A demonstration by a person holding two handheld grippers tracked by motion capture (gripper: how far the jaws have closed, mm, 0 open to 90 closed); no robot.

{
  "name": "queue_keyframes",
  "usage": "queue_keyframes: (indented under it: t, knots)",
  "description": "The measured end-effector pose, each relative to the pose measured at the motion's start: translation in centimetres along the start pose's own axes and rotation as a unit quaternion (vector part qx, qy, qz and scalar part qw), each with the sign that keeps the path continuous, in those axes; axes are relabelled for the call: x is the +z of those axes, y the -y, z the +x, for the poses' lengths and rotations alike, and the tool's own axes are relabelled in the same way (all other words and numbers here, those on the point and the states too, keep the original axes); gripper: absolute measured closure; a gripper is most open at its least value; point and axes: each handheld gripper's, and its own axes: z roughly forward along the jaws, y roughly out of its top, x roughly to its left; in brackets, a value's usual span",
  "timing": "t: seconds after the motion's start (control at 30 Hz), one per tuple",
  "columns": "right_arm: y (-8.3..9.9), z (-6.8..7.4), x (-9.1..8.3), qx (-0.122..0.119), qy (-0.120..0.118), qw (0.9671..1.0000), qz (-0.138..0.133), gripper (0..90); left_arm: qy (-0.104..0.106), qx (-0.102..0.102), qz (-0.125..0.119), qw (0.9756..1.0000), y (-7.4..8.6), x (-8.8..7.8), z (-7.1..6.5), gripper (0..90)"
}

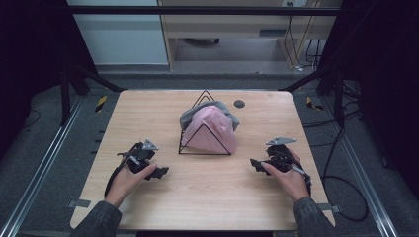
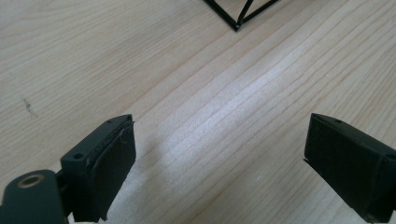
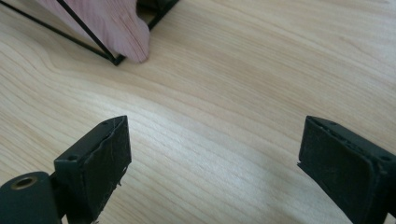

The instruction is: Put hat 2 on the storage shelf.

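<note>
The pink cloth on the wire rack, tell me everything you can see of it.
The pink cloth looks like soft fabric, draped in a rumpled mound over a black wire rack with triangular ends, mid-table. It covers most of a grey cloth that peeks out behind it. Its lower edge hangs to the wooden table. Neither hand-held gripper touches it.

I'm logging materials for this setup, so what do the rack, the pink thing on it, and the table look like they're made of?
Rack: thin black rods, probably painted metal wire, going by the straight, stiff triangular frame.
Pink thing: soft cloth, matte, judging by its folds and drape over the rack; a grey cloth lies behind it.
Table: light wood or wood-look laminate, smooth with a slight sheen; grain lines show, but the look can't settle which.
</note>
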Motion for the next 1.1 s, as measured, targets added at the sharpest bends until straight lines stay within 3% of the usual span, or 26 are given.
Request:
queue_keyframes:
  t: [0.43, 0.6, 0.7, 0.77, 1.1]
  knots:
    - [1.2, -0.2, 0.3, 0.01, 0.0, 0.9998, 0.017, 8.1, 0.01, 0.01, 0.029, 0.9995, 1.3, 0.6, -0.4, 4.3]
    - [1.9, 0.2, 0.8, 0.005, -0.002, 0.9995, 0.031, 4.9, 0.003, 0.009, 0.022, 0.9997, 1.5, 0.8, -0.5, 2.3]
    - [2.6, 1.0, 1.2, -0.028, 0.018, 0.9993, 0.016, 0.7, 0.005, 0.008, 0.01, 0.9999, 1.8, 0.9, -0.6, 0.0]
    - [3.0, 1.4, 1.4, -0.024, 0.021, 0.9995, -0.008, 0.5, 0.002, 0.003, -0.005, 1.0, 2.0, 1.0, -0.6, 0.0]
    - [3.0, 1.6, 1.4, -0.023, 0.025, 0.9994, -0.009, 0.4, 0.004, 0.006, -0.015, 0.9999, 2.2, 1.0, -0.5, 0.0]
